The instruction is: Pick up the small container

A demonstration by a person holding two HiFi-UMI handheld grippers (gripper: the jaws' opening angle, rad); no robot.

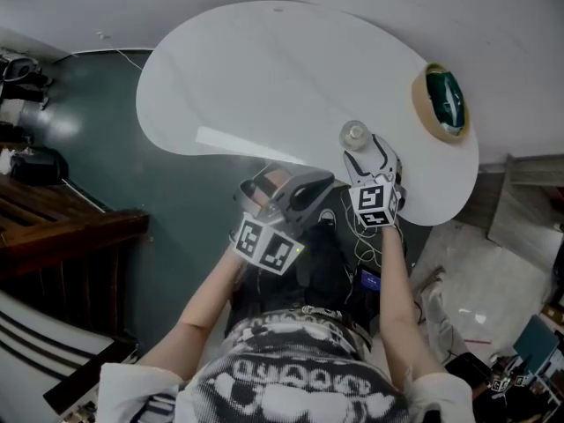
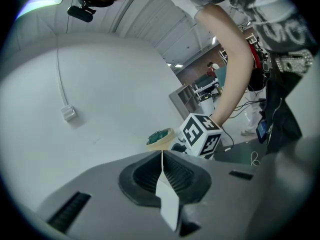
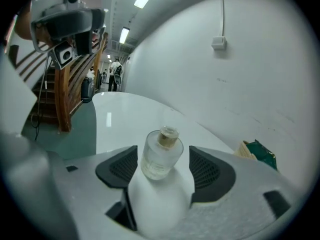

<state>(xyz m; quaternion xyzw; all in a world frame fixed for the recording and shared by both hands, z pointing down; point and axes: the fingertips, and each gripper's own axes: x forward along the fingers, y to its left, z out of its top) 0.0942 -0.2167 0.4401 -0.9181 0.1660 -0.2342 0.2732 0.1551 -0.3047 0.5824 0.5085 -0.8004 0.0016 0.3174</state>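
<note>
Inside spread right gripper [image 1: 370, 155]: bottle [image 3: 161, 154], untouched. Risk of tipping it if closed off-centre. Left gripper [image 2: 161, 156] pressed together.

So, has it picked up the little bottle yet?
Not yet. Done: the right gripper is lined up, with the small clear glass bottle standing between its jaws. In hand: the jaws are apart, with gaps on both sides of the glass. Still to do: close on it and lift it off the white table. The left gripper is shut and empty.
</note>
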